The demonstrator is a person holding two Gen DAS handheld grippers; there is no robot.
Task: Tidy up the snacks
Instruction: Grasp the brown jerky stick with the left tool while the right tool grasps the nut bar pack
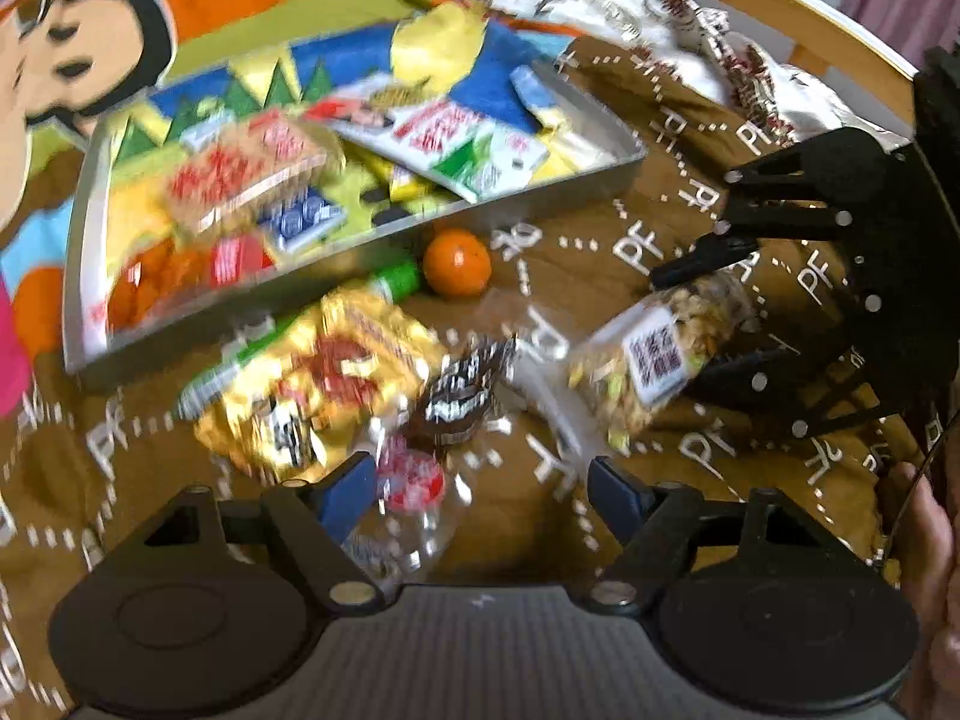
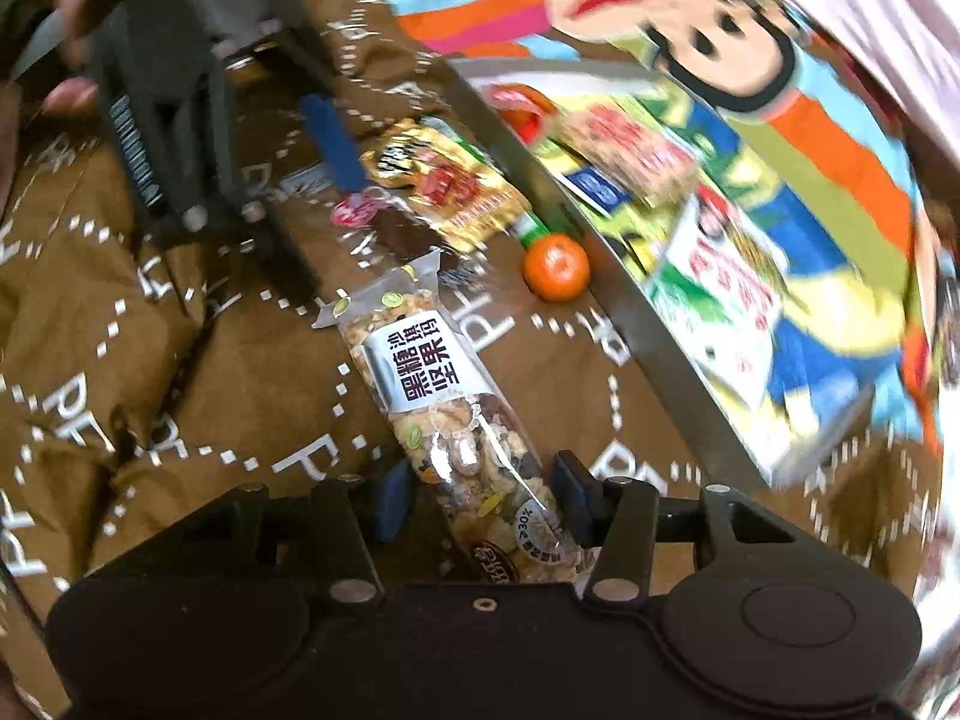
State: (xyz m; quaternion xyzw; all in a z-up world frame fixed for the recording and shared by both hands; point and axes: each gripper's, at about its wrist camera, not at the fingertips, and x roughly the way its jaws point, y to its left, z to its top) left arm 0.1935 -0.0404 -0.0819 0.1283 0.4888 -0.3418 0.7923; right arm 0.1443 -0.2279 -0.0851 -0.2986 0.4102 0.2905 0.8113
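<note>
My right gripper (image 2: pixel 480 498) is shut on a clear nut-bar packet (image 2: pixel 432 384) with a white label and holds it over the brown blanket; it also shows in the left wrist view (image 1: pixel 648 360), with the right gripper (image 1: pixel 714 306) around it. My left gripper (image 1: pixel 480 492) is open and empty above a small red-and-white candy (image 1: pixel 411 480) and a dark wrapped sweet (image 1: pixel 462 390). A gold snack bag (image 1: pixel 312 384) lies beside them. A metal tray (image 1: pixel 384 228) holds several snack packets. An orange mandarin (image 1: pixel 457 262) sits by the tray's wall.
A green-capped tube (image 1: pixel 393 279) lies next to the mandarin. A crumpled white patterned bag (image 1: pixel 660 18) lies beyond the tray. A colourful cartoon cloth (image 1: pixel 120 30) lies under and beyond the tray. A wooden bed edge (image 1: pixel 828 12) runs at the back right.
</note>
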